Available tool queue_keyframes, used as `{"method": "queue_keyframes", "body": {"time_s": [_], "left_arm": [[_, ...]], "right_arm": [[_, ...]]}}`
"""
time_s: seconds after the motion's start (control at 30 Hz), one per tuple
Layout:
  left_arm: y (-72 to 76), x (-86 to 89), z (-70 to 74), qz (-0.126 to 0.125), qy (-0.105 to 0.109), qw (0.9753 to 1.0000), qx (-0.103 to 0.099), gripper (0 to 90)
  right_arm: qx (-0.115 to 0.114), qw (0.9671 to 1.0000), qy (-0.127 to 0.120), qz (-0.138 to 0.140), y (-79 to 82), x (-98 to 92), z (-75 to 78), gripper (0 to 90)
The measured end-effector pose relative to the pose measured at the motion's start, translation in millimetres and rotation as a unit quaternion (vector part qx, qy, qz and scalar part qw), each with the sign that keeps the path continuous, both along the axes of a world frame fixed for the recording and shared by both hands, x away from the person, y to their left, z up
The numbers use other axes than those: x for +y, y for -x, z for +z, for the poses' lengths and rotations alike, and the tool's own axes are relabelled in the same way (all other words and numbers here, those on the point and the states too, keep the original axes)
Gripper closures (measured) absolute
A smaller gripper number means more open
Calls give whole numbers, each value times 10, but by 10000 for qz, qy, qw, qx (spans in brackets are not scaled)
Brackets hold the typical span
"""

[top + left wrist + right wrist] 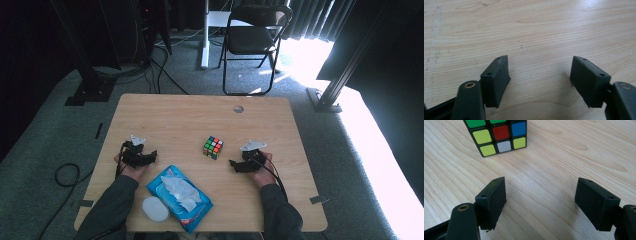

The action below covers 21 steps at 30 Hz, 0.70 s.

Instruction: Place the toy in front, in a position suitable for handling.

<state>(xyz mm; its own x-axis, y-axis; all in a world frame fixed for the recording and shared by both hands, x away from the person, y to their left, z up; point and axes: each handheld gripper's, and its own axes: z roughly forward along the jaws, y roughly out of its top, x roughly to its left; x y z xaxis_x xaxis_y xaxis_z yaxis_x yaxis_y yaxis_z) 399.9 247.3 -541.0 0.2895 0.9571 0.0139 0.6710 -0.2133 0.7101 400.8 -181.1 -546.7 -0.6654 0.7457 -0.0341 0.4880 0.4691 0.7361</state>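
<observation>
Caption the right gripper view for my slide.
Open right gripper low over the wooden table, its black fingers apart, a scrambled puzzle cube just ahead and untouched.

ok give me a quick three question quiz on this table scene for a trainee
1. True or false: the right tongs are shut on the puzzle cube.
2. Multiple choice: what lies nearest the left tongs? A) the pack of wet wipes B) the folding chair C) the round hole in the table
3. Fill in: in the right gripper view, the centre square of the cube face toward the camera is ____.

Key:
1. False; both jaws stand apart and short of the cube, over bare wood.
2. A
3. red
</observation>
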Motion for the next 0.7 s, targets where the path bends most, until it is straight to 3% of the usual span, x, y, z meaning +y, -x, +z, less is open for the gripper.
{"method": "queue_keyframes", "body": {"time_s": [0.5, 0.7], "left_arm": [[102, -46, 165, -315, 94, 9993, -202, 361], [170, -42, 233, -448, 180, 9987, -177, 360]], "right_arm": [[144, 9997, -127, -179, 37, -207, -14, 228], [146, 9995, -136, -244, 51, -223, -20, 205]]}}
